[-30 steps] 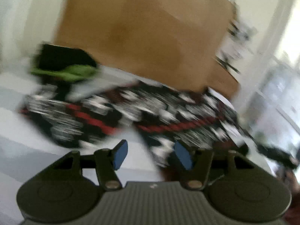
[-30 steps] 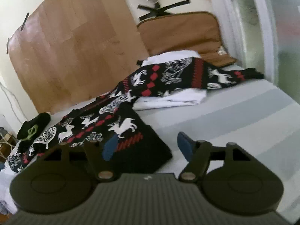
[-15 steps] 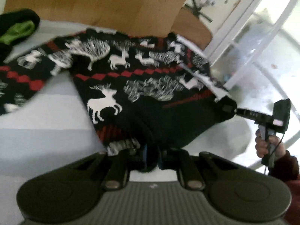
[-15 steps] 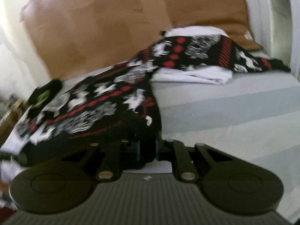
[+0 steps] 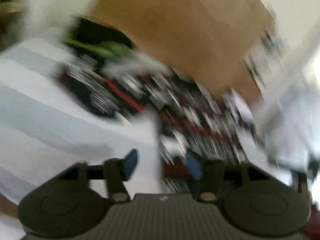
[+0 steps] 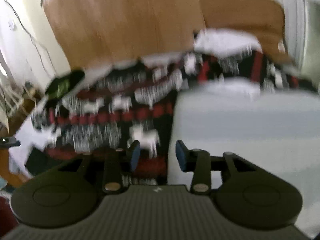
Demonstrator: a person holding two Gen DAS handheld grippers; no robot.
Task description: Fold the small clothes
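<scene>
Right now both of your views are smeared with motion blur, so only the broad layout reads. Your left gripper [image 5: 162, 165] has its blue pads [image 5: 131, 164] standing apart with nothing pinched between them; its jaws have just been opening. Behind the gap you see the straight edge of the sweater [image 5: 180, 108], the black knit with red bands and white figures, lying on the grey striped bed cover [image 5: 50, 120]. That edge runs up from between the pads, with bare cover to the left of it and knit to the right. Farther back on the cover sits a dark bundle with a green patch [image 5: 100, 44], close to the sweater's far left end, and a wide brown board [image 5: 190, 30] leans against the wall behind everything.

Your right gripper [image 6: 158, 156] is also parted, less widely, and its jaws have just been opening too. Nothing is clamped between its pads [image 6: 181, 156]; the left pad sits over the knit, the right one over bare cover [image 6: 250, 120]. From this side the sweater [image 6: 120, 110] fills the left half of the bed, its folded edge rising straight up from the gripper. More of the same pattern drapes over something white [image 6: 224, 40] at the far right, in front of a brown headboard [image 6: 240, 14].
</scene>
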